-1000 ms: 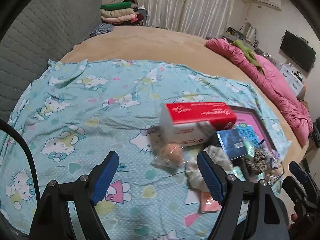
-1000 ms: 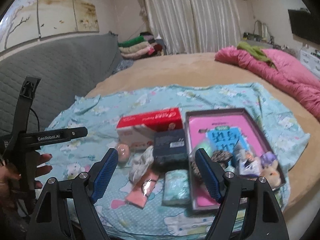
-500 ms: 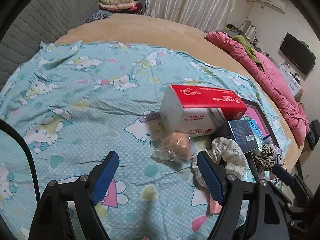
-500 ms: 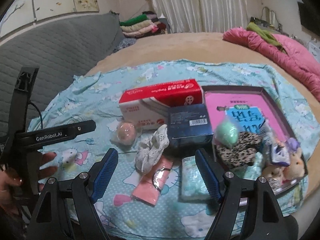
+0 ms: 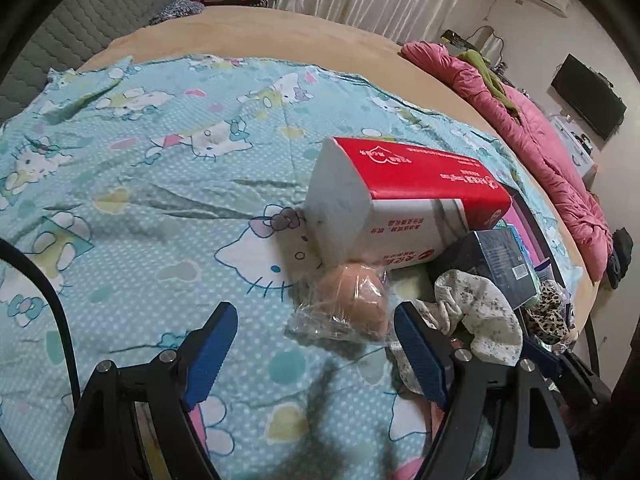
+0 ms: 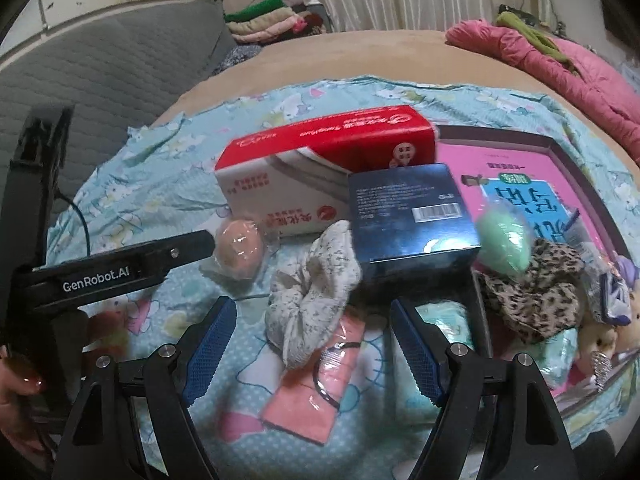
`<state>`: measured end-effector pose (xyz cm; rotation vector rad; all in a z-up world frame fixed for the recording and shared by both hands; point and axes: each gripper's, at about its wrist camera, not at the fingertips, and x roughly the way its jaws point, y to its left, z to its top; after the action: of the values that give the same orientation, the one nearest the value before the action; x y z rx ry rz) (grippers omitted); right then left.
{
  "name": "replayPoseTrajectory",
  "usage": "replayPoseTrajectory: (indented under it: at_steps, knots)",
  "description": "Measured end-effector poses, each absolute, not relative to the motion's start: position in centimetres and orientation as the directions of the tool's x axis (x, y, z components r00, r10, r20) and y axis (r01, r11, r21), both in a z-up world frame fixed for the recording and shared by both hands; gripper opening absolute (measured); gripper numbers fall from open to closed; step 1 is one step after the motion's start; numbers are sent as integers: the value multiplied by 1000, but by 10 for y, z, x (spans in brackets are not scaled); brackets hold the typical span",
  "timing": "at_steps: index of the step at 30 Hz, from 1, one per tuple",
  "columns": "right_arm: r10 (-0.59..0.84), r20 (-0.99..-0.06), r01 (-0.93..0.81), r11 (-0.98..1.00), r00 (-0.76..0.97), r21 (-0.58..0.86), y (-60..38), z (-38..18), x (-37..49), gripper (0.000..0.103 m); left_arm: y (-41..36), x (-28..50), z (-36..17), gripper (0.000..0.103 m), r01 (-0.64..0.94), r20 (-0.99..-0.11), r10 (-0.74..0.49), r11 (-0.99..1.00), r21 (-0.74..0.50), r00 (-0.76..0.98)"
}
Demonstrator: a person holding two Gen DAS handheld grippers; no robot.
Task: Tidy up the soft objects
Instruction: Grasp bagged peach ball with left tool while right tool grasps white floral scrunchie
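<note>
We hold the left gripper (image 5: 316, 344) spread wide, low over the turquoise cartoon-cat sheet (image 5: 132, 200), its blue pads either side of the peach foam ball in crinkled clear wrap (image 5: 352, 300). Our right gripper (image 6: 310, 344) is equally spread above the white speckled fabric scrunchie (image 6: 312, 300), which overlaps the flat pink packet (image 6: 316, 388). Just beyond, the ball touches the red-and-white tissue pack (image 5: 400, 200); beside it sits the dark blue cardboard box (image 6: 408, 216).
</note>
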<state>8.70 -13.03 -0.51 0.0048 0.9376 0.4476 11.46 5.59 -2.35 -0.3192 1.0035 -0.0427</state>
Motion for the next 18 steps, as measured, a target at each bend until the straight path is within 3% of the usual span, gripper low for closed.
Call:
replayPoseTrajectory:
  at_steps: [5, 7, 13, 18]
  knots:
    - [343, -781, -357, 919, 523, 165, -124, -12, 92, 76, 63, 125, -37, 80, -110, -818, -249, 929, -352, 518]
    - [353, -778, -365, 915, 519, 171, -123, -14, 94, 60, 66, 128, -40, 80, -110, -810, -282, 915, -389, 514]
    - [370, -798, -385, 903, 475, 189, -116, -27, 104, 29, 70, 135, -47, 80, -112, -802, -306, 902, -416, 513]
    - [422, -796, -400, 882, 433, 250, -116, -33, 109, 23, 61, 141, -46, 80, -79, -813, -280, 926, -369, 511]
